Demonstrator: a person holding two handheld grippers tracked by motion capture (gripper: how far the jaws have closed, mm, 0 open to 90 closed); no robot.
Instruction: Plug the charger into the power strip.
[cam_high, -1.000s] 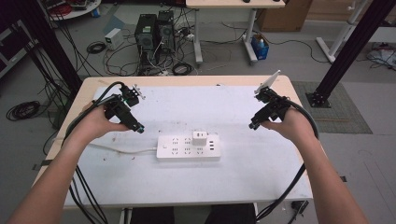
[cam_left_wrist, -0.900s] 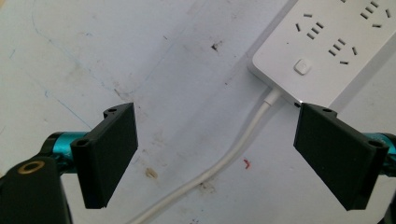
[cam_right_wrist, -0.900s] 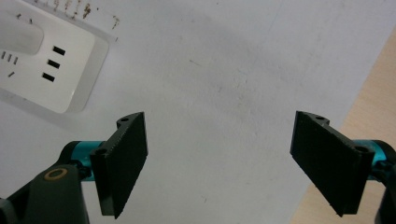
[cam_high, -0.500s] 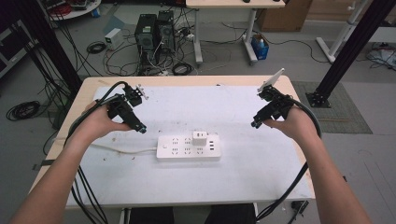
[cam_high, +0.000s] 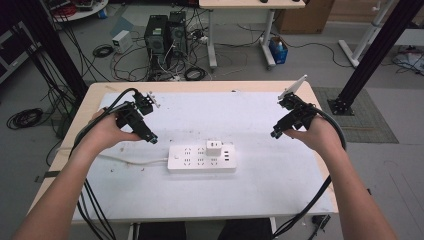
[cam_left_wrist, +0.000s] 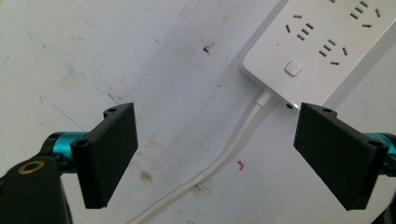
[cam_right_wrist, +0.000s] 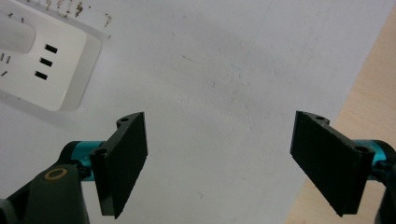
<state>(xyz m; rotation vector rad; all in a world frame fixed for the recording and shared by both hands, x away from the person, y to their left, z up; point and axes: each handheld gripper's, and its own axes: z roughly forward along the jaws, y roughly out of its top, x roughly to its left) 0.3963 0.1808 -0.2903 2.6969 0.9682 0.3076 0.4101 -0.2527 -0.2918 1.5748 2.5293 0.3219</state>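
Note:
A white power strip (cam_high: 201, 158) lies in the middle of the white table top, with a white plug adapter (cam_high: 214, 147) plugged into it and its white cable (cam_high: 131, 160) running off to the left. My left gripper (cam_high: 151, 138) hovers just left of the strip, open and empty. In the left gripper view the strip's switch end (cam_left_wrist: 322, 46) and cable (cam_left_wrist: 233, 145) lie between and beyond the wide-apart jaws. My right gripper (cam_high: 275, 134) is held open to the right of the strip; the strip's USB end (cam_right_wrist: 42, 58) sits at the upper left of the right gripper view.
The white sheet (cam_high: 260, 190) covers most of the wooden table (cam_high: 320, 107), whose bare edge (cam_right_wrist: 369, 107) lies near the right gripper. Black cables trail from both grippers off the table's front. Computer towers (cam_high: 165, 32) and floor cables lie beyond the far edge.
Both hands have drifted slightly; the left gripper has moved a little toward the power strip. Both grippers stay open.

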